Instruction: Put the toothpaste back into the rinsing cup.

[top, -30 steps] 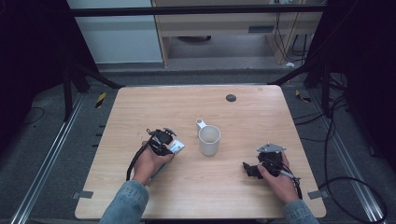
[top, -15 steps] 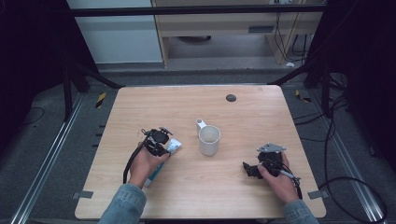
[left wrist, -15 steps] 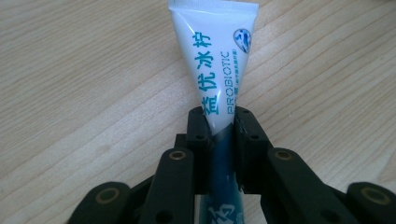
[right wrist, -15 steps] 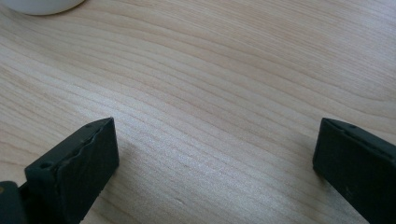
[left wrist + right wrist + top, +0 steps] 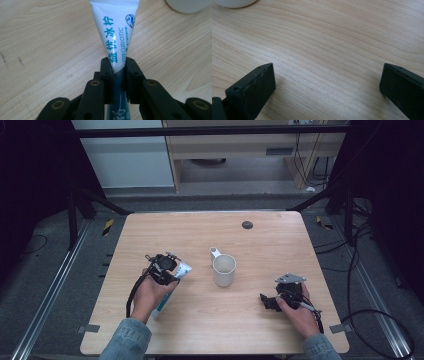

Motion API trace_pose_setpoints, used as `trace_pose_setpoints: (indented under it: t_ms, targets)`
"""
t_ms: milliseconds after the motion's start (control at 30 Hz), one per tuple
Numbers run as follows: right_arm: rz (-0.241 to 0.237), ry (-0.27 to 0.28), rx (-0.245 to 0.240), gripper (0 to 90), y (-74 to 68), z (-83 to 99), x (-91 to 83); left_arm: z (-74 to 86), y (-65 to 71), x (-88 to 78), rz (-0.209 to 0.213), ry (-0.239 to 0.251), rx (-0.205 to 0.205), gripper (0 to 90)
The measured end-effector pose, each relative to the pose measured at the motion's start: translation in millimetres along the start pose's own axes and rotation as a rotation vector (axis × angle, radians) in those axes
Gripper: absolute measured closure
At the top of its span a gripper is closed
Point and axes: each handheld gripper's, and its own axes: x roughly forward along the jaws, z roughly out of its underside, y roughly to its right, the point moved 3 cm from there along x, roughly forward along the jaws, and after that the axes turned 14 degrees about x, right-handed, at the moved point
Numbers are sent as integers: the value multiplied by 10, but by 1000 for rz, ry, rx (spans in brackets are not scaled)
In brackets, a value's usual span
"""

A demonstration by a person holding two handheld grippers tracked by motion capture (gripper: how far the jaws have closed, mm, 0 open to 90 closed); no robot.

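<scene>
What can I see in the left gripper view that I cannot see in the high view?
The left gripper view alone lets you read the print on the toothpaste tube, with the word PROBIOTIC, and see both pads pressed on its sides. The high view alone gives the whole table, the mug's open top and handle, the right gripper and a dark round spot. Both show the left gripper shut on the tube, and part of the mug.

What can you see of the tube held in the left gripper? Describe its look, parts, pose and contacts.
The tube is soft white plastic with teal Chinese characters, the word PROBIOTIC and a small blue drop logo. It widens to a flat crimped end, which points towards the mug; its lower part turns teal. The left gripper has shut on its middle, pads pinching both sides.
</scene>
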Motion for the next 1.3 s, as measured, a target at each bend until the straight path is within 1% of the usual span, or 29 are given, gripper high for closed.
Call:
trace_pose_setpoints:
  t_ms: [200,267,400,667,733,867,900,1067,1167,1300]
  targets:
    - [0,0,0,5,0,0,0,-24,-8,-63,-6,28,-11,783]
    - [1,0,0,5,0,0,0,-42,-9,-99,-6,42,-10,783]
    - [0,0,0,5,0,0,0,-93,-6,-171,-22,64,-4,783]
    - [0,0,0,5,0,0,0,-199,-15,-258,-18,118,-19,782]
    - [0,0,0,5,0,0,0,-244,2,-268,-23,123,-16,783]
    - [-1,0,-1,5,0,0,0,-353,77,-319,-16,163,-4,783]
    - [-1,0,-1,5,0,0,0,-363,82,-327,-17,161,-1,783]
    - [-1,0,-1,5,0,0,0,-452,99,-359,-18,197,-10,783]
    - [0,1,-1,5,1,0,1,-483,102,-371,-18,206,-10,783]
    - [-1,1,-1,5,1,0,1,-529,122,-403,-2,227,-12,783]
